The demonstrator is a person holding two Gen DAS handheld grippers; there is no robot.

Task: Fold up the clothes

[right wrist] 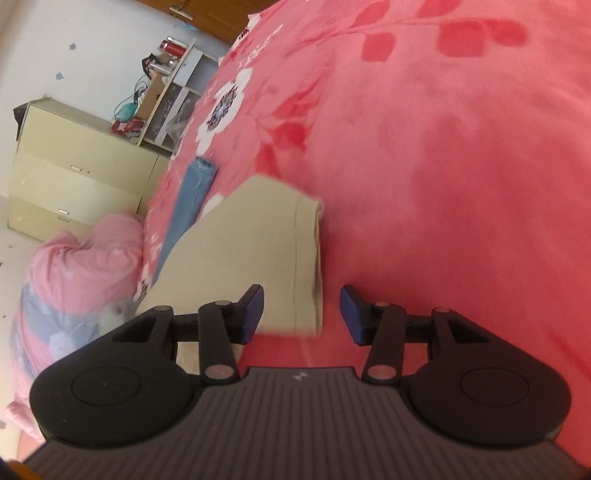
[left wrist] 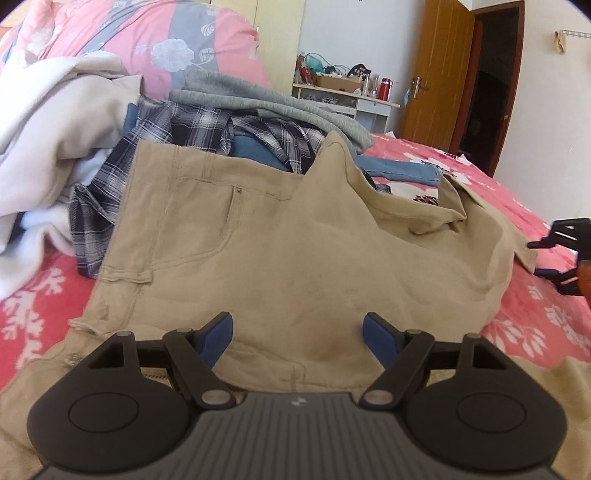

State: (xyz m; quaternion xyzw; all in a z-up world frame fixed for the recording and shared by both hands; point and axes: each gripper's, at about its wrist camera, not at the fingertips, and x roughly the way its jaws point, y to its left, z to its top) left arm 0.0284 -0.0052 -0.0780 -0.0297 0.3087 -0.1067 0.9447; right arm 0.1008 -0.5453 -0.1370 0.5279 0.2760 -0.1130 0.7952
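Khaki trousers (left wrist: 295, 251) are laid across a pink floral bedspread (left wrist: 535, 317), waistband and side pocket turned toward the left wrist camera, one leg carried off to the right where its hem (right wrist: 310, 266) is seen in the right wrist view. The left gripper (left wrist: 297, 338) is held low over the waist area with its blue-padded fingers (left wrist: 218, 339) set wide apart; nothing is clamped between them, and whether the pads touch the cloth cannot be told. The right gripper (right wrist: 302, 314) is likewise spread, the hem edge lying between its fingers without being pinched; this view is blurred. Behind the trousers a heap is recorded: a plaid shirt (left wrist: 199, 129), a grey garment (left wrist: 266, 96), a white garment (left wrist: 59, 122) and a strip of blue denim (left wrist: 399, 170), the denim also shown beside the khaki leg (right wrist: 192, 195). A pink floral quilt (left wrist: 147, 33) is bundled at the rear. A wooden door (left wrist: 436, 74), a white shelf unit (left wrist: 354, 99) with a red bottle (left wrist: 385, 88), and a cream chest of drawers (right wrist: 81, 173) are noted beyond the bed
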